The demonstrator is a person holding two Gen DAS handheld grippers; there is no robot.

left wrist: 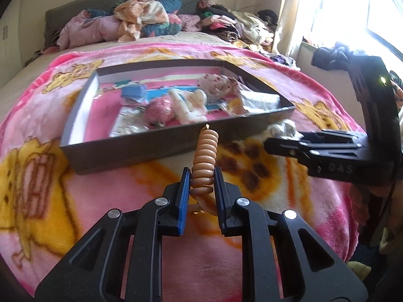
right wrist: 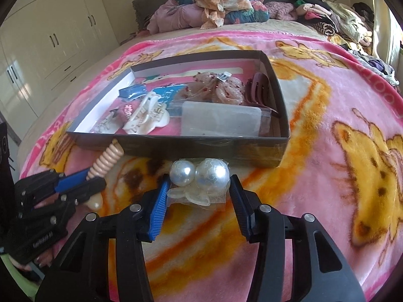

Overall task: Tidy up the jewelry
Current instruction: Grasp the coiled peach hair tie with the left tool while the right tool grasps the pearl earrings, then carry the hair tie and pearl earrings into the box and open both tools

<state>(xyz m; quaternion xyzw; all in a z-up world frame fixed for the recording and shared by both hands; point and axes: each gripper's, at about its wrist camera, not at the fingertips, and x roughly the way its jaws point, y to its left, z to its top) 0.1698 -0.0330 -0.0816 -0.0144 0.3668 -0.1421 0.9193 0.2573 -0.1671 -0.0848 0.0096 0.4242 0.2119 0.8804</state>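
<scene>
Since likely light and springy, best held as now: coil [left wrist: 204,156] pinched by its lower turns between the pressed-in pads of the left gripper [left wrist: 201,173], upper turns standing free ahead of the tips, just short of the near wall of the box [right wrist: 176,148]. Probably bends and wobbles if swung, so no call for a harder squeeze. Between the jaws of the right gripper [right wrist: 199,177], spread to either side: two pearls [right wrist: 212,176] in a clear packet on the blanket [right wrist: 314,125], pads close beside them but not clearly pressing. Likely hard, round and slick, apt to roll out; better taken across both at once, or by the flat packet just below. Beyond both grippers, dark and open on top, already holding a white claw clip [right wrist: 146,118], a blue card [right wrist: 133,91], a sheer scrunchie [right wrist: 221,90], a maroon clip [right wrist: 259,88] at the far right and a clear case [right wrist: 221,119] against the near wall. No dividers to be seen; all loose in one space.
</scene>
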